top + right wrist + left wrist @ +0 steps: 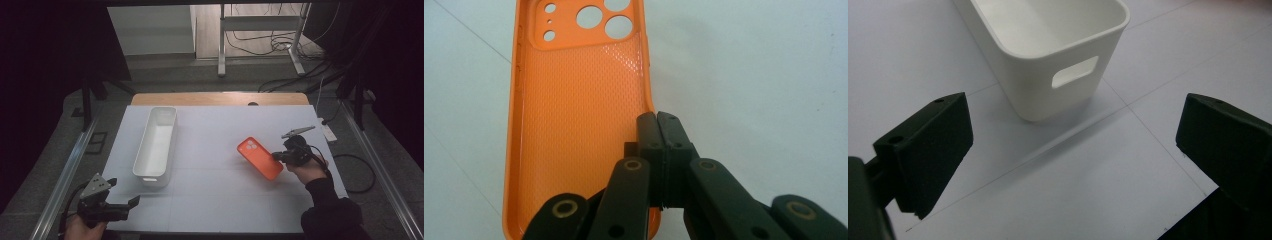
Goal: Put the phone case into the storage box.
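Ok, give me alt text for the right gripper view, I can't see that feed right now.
The right tool is shut on the side rim of an orange phone case, which lies open side toward the camera with its camera cut-outs at the far end. Beneath it is the white table surface.

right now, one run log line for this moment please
right gripper: shut on orange phone case edge | left gripper: open, empty, near white bin
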A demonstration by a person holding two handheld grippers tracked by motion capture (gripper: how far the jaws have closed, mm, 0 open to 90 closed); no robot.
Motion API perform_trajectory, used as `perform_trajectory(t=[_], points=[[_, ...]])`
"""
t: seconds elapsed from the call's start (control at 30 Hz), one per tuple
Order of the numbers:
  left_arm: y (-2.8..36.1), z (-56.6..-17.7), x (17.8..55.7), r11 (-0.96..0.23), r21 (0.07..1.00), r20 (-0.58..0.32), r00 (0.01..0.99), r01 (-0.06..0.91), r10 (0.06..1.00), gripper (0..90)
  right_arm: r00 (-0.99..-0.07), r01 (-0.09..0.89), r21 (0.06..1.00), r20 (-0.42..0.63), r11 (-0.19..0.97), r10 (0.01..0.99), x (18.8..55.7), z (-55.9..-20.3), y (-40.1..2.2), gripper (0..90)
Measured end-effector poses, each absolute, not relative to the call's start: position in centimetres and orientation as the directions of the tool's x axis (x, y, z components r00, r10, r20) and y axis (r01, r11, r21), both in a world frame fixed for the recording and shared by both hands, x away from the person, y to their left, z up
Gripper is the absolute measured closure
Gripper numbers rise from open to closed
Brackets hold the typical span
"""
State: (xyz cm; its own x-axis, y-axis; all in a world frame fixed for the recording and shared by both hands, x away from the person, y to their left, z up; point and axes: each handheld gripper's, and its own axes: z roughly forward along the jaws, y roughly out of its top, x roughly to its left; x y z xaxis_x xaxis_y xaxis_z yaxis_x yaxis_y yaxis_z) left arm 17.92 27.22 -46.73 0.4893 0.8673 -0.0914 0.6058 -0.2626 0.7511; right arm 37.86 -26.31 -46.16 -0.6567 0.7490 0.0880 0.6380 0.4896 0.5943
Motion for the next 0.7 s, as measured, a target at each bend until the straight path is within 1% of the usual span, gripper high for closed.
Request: perform_trajectory(t=[0.4, 0.7], points=[[27.3, -46.7, 17.9, -0.254, 0.757, -0.099, 0.490, 0.602, 0.866, 1.7, -0.656, 0.619, 0.638, 0.100, 0.458, 0.748, 37.3, -45.0, -26.2, 88.8], [27.7, -46.7, 17.8, -0.212, 0.766, -0.125, 0.465, 0.607, 0.876, 0.5, -0.660, 0.602, 0.675, 0.118, 0.427, 0.742, 36.8, -44.2, -25.9, 88.8]])
